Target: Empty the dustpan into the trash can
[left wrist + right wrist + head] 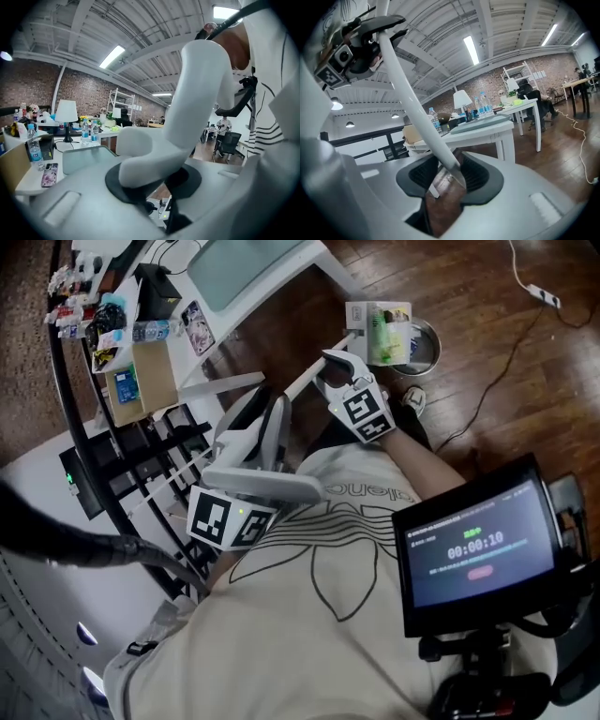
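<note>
While the left hand-held gripper [154, 180] and right hand-held gripper [449, 174] are clenching the handle [408, 96] of the dustpan [378, 326], it is hovering at the trash can [429, 345], seemingly awaiting tipping.

A grey-green tray [239, 268], a water bottle [152, 331] and a cardboard box [150, 379] are carried on the white table [251, 313]; a metal trash can [431, 337] and a corded power strip [545, 296] are set on the wooden floor [469, 277].
</note>
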The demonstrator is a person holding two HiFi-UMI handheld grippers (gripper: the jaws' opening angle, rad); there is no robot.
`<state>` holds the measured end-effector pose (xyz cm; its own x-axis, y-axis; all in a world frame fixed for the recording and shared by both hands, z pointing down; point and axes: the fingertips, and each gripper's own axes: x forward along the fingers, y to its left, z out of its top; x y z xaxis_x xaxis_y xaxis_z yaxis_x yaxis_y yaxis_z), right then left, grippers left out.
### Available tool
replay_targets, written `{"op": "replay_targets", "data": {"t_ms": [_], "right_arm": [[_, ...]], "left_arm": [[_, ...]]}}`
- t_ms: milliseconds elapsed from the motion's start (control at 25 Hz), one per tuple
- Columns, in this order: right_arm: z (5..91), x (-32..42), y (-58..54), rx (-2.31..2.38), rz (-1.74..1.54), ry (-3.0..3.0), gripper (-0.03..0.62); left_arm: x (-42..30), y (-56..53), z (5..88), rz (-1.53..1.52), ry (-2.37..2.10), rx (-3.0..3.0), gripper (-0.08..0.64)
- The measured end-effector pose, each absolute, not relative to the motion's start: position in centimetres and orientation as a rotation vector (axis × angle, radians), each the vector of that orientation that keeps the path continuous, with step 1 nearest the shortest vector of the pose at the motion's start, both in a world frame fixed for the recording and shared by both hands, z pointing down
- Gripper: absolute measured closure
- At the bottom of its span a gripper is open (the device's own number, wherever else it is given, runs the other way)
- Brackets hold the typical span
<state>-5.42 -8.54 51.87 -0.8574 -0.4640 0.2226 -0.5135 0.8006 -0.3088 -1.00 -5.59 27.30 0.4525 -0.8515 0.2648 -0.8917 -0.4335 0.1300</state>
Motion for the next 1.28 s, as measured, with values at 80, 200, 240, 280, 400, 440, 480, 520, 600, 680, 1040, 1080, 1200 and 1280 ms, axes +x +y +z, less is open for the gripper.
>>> {"op": "replay_targets", "data": {"t_ms": [80,200,240,280,400,440,480,520,600,680,1040,1080,1200,1280], "right_arm": [[51.6,-5.7,-8.5,0.791,0.532,-2.855,0.44],[50.6,-5.4,-9.2,0.835,0.482,-2.865,0.443],[50.1,-5.4,-9.6,0.851,0.467,-2.869,0.445],[49.8,-5.4,-9.9,0.86,0.459,-2.871,0.447],[49.8,-5.8,-9.9,0.868,0.499,-2.868,0.448],[50.1,-5.8,-9.8,0.867,0.515,-2.866,0.446],[50.4,-5.7,-9.7,0.863,0.523,-2.863,0.445],[50.7,-5.5,-9.6,0.861,0.526,-2.858,0.445],[51.1,-5.2,-9.5,0.871,0.527,-2.842,0.445],[51.4,-5.1,-9.6,0.885,0.522,-2.828,0.445],[51.4,-3.6,-9.9,0.938,0.495,-2.833,0.445],[51.8,-3.5,-9.5,0.931,0.5,-2.826,0.445],[52.2,-2.8,-9.2,0.933,0.49,-2.809,0.445],[52.0,-2.5,-9.3,0.956,0.468,-2.807,0.445]], "left_arm": [[-1.1,-5.5,27.1,0.234,-1.498,2.468,0.463],[0.1,-5.5,26.2,0.27,-1.469,2.552,0.464],[0.6,-5.5,25.9,0.3,-1.457,2.588,0.466],[1.0,-5.4,25.7,0.333,-1.449,2.613,0.467],[1.3,-5.3,26.1,0.388,-1.443,2.624,0.468],[1.3,-5.3,26.3,0.388,-1.44,2.616,0.468],[1.1,-5.3,26.6,0.381,-1.438,2.605,0.468],[0.9,-5.3,26.8,0.364,-1.439,2.589,0.468],[0.3,-5.7,27.0,0.319,-1.446,2.555,0.468],[0.0,-6.0,27.0,0.287,-1.446,2.551,0.469],[2.7,-4.5,27.6,0.364,-1.384,2.672,0.47],[2.6,-4.4,27.9,0.353,-1.39,2.653,0.469],[2.5,-4.3,28.1,0.308,-1.409,2.619,0.471],[3.1,-4.2,27.7,0.309,-1.399,2.66,0.472]]}}
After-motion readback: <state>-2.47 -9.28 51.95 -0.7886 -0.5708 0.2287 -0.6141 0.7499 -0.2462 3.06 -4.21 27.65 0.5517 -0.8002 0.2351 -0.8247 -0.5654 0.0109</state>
